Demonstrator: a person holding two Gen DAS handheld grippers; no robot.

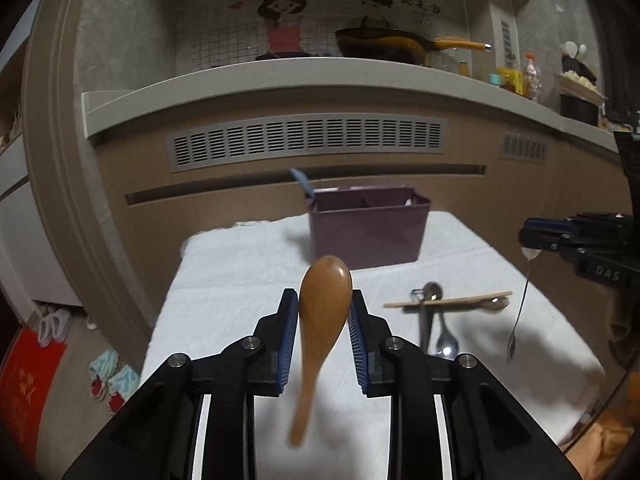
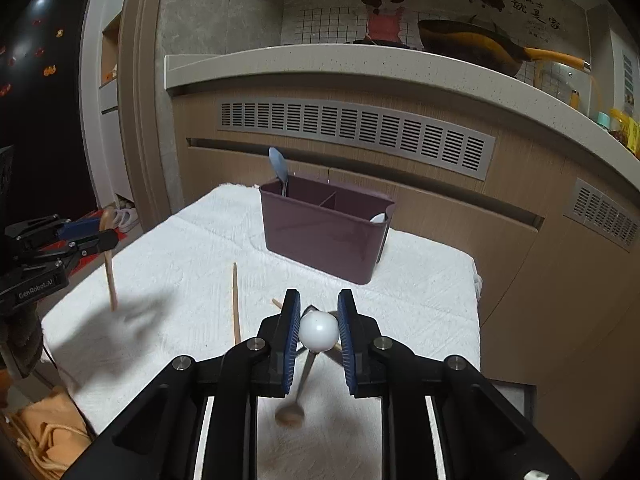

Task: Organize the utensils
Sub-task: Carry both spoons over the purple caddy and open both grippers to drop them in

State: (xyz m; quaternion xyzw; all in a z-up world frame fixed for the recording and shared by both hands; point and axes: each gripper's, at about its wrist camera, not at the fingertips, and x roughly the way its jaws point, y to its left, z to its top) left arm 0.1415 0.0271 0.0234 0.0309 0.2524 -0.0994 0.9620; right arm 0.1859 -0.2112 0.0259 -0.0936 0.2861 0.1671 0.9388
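Nearest the left wrist lens, the left tongs [image 1: 325, 312] are clenched on the bowl of a wooden spoon [image 1: 323, 312], whose handle hangs down and toward the camera, so its long axis runs nearly vertical. Straight beyond the tongs, farther across the white-clothed worktop [image 1: 240, 280], stands the purple caddy [image 1: 368, 228], a blue spoon [image 1: 300, 178] rising from its left end. To the caddy's near right lie loose metal spoons [image 1: 434, 320] crossed by a wooden stick [image 1: 448, 301]. At the right edge the right tongs [image 1: 532, 246] carry a thin metal spoon [image 1: 520, 312] hanging down.

Nearest the right wrist lens, the right tongs [image 2: 319, 330] grasp the white round end [image 2: 319, 331] of that spoon, its shaft dropping toward the camera. The caddy [image 2: 324, 232] sits ahead and slightly right, its compartments open upward; a white spoon [image 2: 378, 218] leans in the right end. Both tongs look about equally far from the caddy, judging loosely; each spoon probably needs lifting above the rim before lowering handle-first.
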